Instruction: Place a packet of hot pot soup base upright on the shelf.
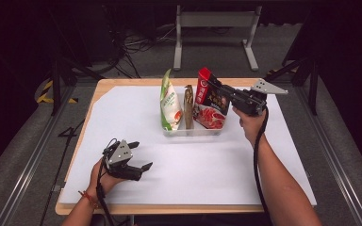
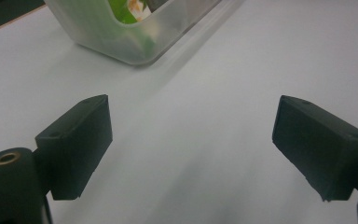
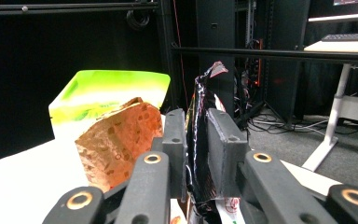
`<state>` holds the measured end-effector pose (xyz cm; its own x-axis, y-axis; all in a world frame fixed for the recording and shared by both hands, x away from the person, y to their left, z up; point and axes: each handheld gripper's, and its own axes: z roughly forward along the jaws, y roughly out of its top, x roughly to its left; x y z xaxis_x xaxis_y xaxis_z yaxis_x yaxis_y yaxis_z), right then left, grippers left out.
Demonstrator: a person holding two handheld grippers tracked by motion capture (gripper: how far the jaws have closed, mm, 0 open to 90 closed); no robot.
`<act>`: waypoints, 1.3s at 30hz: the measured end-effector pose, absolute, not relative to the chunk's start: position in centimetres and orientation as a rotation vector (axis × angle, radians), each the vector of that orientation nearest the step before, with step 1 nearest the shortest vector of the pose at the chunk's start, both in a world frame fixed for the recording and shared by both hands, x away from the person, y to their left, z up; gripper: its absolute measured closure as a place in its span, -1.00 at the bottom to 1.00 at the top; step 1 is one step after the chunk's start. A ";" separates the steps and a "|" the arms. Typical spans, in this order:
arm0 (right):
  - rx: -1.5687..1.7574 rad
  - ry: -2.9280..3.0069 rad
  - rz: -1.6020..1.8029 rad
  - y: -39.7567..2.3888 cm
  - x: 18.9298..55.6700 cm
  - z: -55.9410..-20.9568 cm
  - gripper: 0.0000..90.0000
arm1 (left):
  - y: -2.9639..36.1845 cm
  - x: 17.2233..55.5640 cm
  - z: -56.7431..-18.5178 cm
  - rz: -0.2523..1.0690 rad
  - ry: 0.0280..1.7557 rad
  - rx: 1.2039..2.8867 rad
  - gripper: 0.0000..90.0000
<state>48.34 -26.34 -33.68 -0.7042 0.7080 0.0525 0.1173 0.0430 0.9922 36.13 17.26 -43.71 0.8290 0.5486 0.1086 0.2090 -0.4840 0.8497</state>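
Your clear plastic bin (image 1: 191, 132) sits mid-table on the white sheet (image 1: 217, 174), toward the far edge. It holds three packs standing upright: a green-and-white bag (image 1: 169, 103) at its left end, a thin brown pack (image 1: 188, 106) in the middle, and a red-and-black pouch (image 1: 211, 99) at its right end. Your right gripper (image 1: 215, 86) reaches in from the right and is pinching the pouch's upper edge; in the right gripper view the jaws are clamped on the dark foil (image 3: 199, 135). Your left gripper (image 1: 140, 154) rests low over the sheet near the front-left, jaws spread wide, nothing between them, well apart from the bin.
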 end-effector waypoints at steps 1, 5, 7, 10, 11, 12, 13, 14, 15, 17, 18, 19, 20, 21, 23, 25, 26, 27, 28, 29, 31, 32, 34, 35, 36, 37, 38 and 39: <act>0.832 1.871 1.706 -26.4 48.3 -33.7 0.71 | 17.3 36.1 -43.7 0.460 0.555 2.071 -0.72; 0.841 1.871 1.693 -26.5 48.2 -33.8 0.69 | 17.4 36.2 -43.7 0.464 0.561 2.072 -0.72; 0.844 1.878 1.675 -26.5 48.1 -33.7 0.68 | 17.4 36.2 -43.7 0.465 0.560 2.072 -0.72; 0.848 1.886 1.616 -26.5 47.9 -33.4 0.60 | 17.4 36.1 -43.7 0.466 0.560 2.072 -0.72; 0.846 1.889 1.607 -26.5 47.8 -33.4 0.60 | 17.4 36.1 -43.7 0.466 0.560 2.072 -0.72; 0.849 1.894 1.595 -26.5 47.8 -33.3 0.59 | 17.4 36.1 -43.7 0.466 0.560 2.072 -0.72; 0.847 1.897 1.585 -26.5 47.7 -33.2 0.56 | 17.4 36.1 -43.7 0.468 0.560 2.072 -0.72; 0.848 1.901 1.569 -26.5 47.6 -33.2 0.54 | 17.4 36.1 -43.7 0.466 0.559 2.073 -0.72; 0.848 1.901 1.569 -26.5 47.6 -33.2 0.54 | 17.4 36.1 -43.7 0.466 0.559 2.073 -0.72; 0.840 1.905 1.547 -26.5 47.4 -33.1 0.51 | 17.4 36.1 -43.7 0.468 0.559 2.074 -0.72; 0.839 1.904 1.533 -26.6 47.2 -33.0 0.47 | 17.4 36.1 -43.7 0.469 0.560 2.073 -0.72; 0.839 1.904 1.533 -26.6 47.2 -33.0 0.47 | 17.4 36.1 -43.7 0.469 0.560 2.073 -0.72; 0.842 1.906 1.532 -26.7 47.1 -32.9 0.47 | 17.4 36.2 -43.7 0.468 0.559 2.075 -0.72; 0.842 1.907 1.528 -26.8 47.1 -32.8 0.47 | 17.4 36.2 -43.7 0.471 0.559 2.077 -0.72; 0.845 1.907 1.517 -27.0 46.9 -32.7 0.46 | 17.4 36.2 -43.7 0.469 0.559 2.077 -0.72; 0.845 1.910 1.515 -27.1 46.7 -32.7 0.45 | 17.4 36.2 -43.7 0.471 0.558 2.081 -0.72; 0.845 1.910 1.515 -27.1 46.7 -32.7 0.45 | 17.4 36.2 -43.7 0.471 0.558 2.081 -0.72; 0.846 1.912 1.513 -27.2 46.5 -32.7 0.45 | 17.4 36.2 -43.7 0.471 0.558 2.079 -0.72; 0.847 1.915 1.504 -27.2 46.4 -32.7 0.45 | 17.4 36.2 -43.7 0.472 0.560 2.076 -0.72; 0.844 1.917 1.500 -27.2 46.3 -32.7 0.45 | 17.4 36.2 -43.7 0.472 0.560 2.077 -0.72; 0.841 1.927 1.480 -27.3 46.1 -32.7 0.45 | 17.4 36.2 -43.7 0.473 0.561 2.077 -0.72; 0.846 1.926 1.476 -27.4 46.0 -32.7 0.44 | 17.4 36.1 -43.7 0.472 0.559 2.078 -0.72; 0.847 1.929 1.473 -27.7 45.7 -32.7 0.43 | 17.4 36.1 -43.6 0.474 0.558 2.077 -0.72; 0.847 1.932 1.470 -27.8 45.6 -32.7 0.43 | 17.4 36.1 -43.6 0.474 0.558 2.078 -0.72; 0.849 1.935 1.469 -27.9 45.5 -32.7 0.43 | 17.4 36.1 -43.6 0.476 0.558 2.078 -0.72; 0.851 1.939 1.461 -28.0 45.4 -32.8 0.43 | 17.4 36.1 -43.6 0.475 0.560 2.076 -0.72; 0.850 1.942 1.456 -28.1 45.3 -32.9 0.42 | 17.4 36.1 -43.6 0.478 0.560 2.077 -0.72; 0.847 1.945 1.454 -28.2 45.1 -32.9 0.41 | 17.4 36.1 -43.6 0.477 0.559 2.078 -0.72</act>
<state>45.14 -28.18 -32.91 -0.6420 0.7639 -0.0649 0.1540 0.2114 0.9652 36.11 17.38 -43.64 0.8231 0.5550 0.1201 0.2064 -0.4895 0.8472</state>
